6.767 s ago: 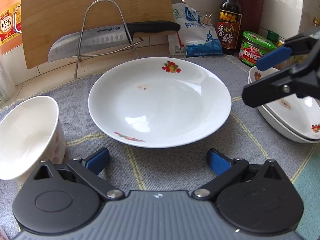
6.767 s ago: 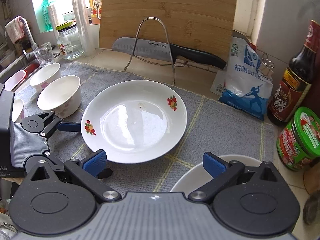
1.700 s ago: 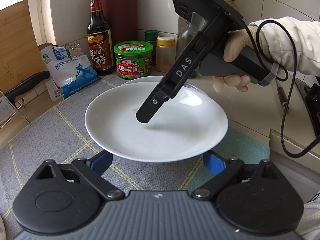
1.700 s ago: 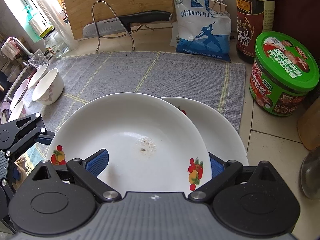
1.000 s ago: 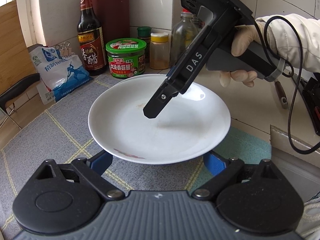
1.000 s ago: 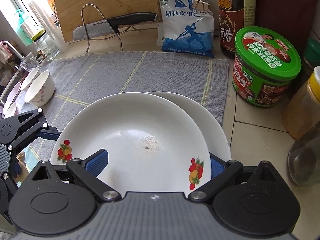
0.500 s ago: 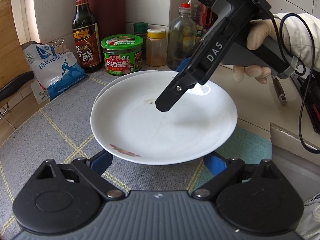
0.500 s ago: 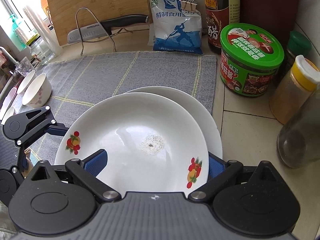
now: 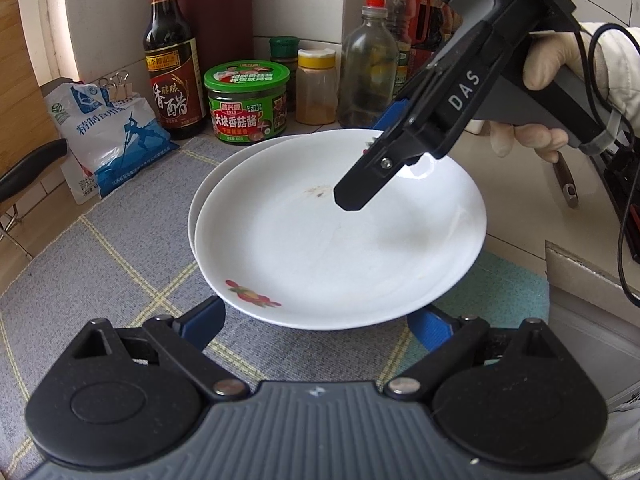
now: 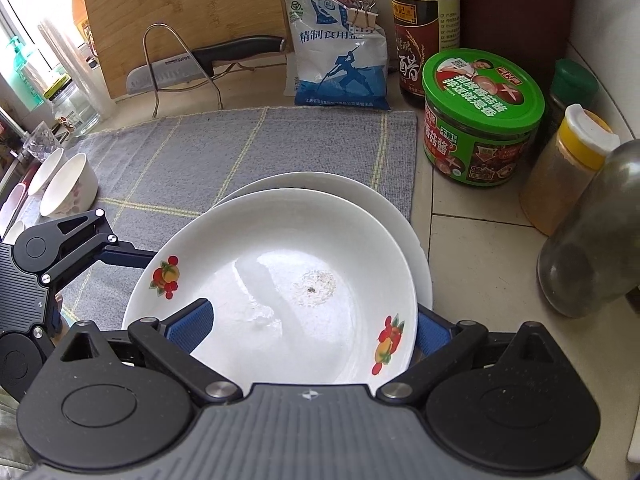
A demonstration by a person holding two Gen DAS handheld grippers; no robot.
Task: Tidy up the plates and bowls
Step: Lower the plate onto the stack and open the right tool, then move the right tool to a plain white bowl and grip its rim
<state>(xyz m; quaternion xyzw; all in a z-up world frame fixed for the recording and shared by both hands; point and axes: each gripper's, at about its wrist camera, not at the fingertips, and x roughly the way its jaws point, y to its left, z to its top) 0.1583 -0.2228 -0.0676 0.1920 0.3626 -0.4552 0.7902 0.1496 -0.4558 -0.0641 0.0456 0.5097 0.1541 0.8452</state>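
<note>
A white plate with fruit prints (image 9: 340,248) (image 10: 280,280) lies slightly offset over a lower white plate (image 9: 196,212) (image 10: 320,182) at the right end of the grey mat (image 10: 240,148). My left gripper (image 9: 316,320) is open, and its blue pads are tucked under the top plate's near rim. One left finger (image 10: 128,258) reaches under the rim from the left. My right gripper (image 10: 310,328) (image 9: 372,156) is also open and straddles the opposite rim, with one finger inside the plate and one outside. Two small bowls (image 10: 68,188) stand at the mat's far left.
A green-lidded jar (image 10: 480,120), a yellow-capped jar (image 10: 568,168), a glass bottle (image 10: 592,232) and a dark vinegar bottle (image 10: 424,40) crowd the tiled counter right of the plates. A salt bag (image 10: 340,64), a knife on a wire rack (image 10: 200,64) and a cutting board stand behind the mat.
The top plate has crept a little further onto the lower plate. In the left wrist view the right gripper has drifted rightward. Both grippers' jaws keep the same width.
</note>
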